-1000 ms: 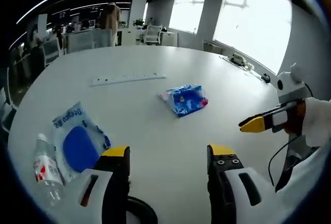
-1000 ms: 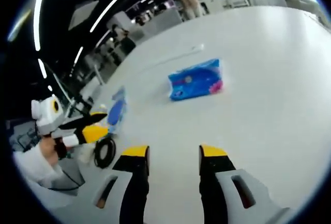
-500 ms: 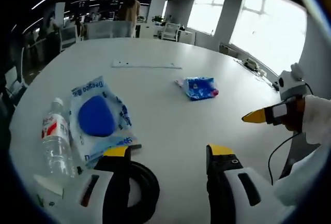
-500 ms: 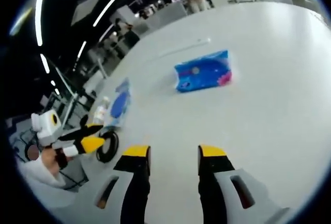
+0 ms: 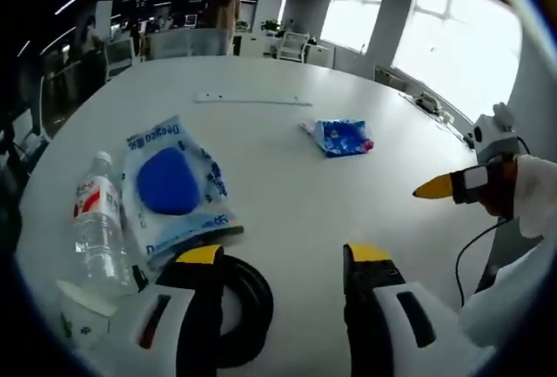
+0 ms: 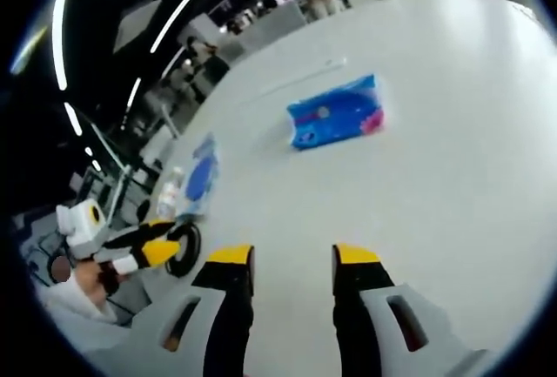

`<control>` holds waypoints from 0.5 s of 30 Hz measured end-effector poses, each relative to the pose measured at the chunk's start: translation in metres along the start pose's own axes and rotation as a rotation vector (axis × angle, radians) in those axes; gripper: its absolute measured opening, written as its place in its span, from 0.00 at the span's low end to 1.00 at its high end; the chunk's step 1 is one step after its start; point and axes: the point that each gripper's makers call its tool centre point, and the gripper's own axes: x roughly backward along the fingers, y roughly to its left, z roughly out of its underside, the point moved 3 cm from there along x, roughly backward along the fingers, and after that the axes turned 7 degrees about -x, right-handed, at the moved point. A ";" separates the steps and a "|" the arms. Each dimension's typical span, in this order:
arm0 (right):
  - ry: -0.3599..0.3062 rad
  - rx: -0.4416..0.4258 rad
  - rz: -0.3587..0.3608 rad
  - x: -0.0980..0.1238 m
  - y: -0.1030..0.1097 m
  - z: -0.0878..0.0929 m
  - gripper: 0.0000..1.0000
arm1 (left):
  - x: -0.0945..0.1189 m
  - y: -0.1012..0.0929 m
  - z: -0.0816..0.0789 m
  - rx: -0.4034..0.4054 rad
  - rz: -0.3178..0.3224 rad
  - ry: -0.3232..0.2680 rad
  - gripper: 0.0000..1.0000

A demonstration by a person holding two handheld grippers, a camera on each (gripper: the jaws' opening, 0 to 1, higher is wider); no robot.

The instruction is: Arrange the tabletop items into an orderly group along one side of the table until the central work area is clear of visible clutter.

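Note:
My left gripper (image 5: 281, 259) stands open low over the white table (image 5: 287, 194), with a black ring (image 5: 245, 307) just under its left jaw. Beside the ring lie a clear water bottle (image 5: 97, 220) and a blue-printed packet (image 5: 174, 190). Farther out rest a blue tissue pack (image 5: 342, 135) and a long white power strip (image 5: 252, 99). My right gripper (image 6: 292, 259) is open and empty, pointing toward the tissue pack (image 6: 335, 113). It shows as a yellow-tipped tool (image 5: 452, 187) at the right of the left gripper view. The left gripper (image 6: 148, 246) shows beside the ring (image 6: 185, 246).
A white object (image 5: 78, 307) sits at the table edge near the bottle. A person's white sleeve (image 5: 533, 212) holds the right gripper. Office chairs (image 5: 178, 43) and desks stand beyond the far table edge, with windows at the right.
The left gripper's view has drawn back and shifted, bringing the bottle, packet and black ring closer into view. In the right gripper view, the left gripper now sits beside the ring.

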 end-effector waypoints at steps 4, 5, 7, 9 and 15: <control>0.000 -0.002 0.000 0.001 -0.001 0.000 0.34 | 0.003 0.001 0.008 0.000 -0.009 0.012 0.55; 0.002 -0.002 -0.001 0.001 -0.001 0.001 0.34 | 0.004 0.000 0.010 -0.004 -0.010 0.016 0.55; 0.007 0.001 -0.003 0.000 0.000 0.003 0.34 | 0.005 0.000 0.016 -0.013 -0.016 0.026 0.55; 0.013 0.000 -0.006 0.000 0.001 0.004 0.33 | 0.006 -0.001 0.021 0.000 -0.011 0.030 0.54; 0.029 -0.010 -0.017 -0.003 0.004 0.009 0.33 | 0.008 0.002 0.031 0.003 -0.021 0.054 0.54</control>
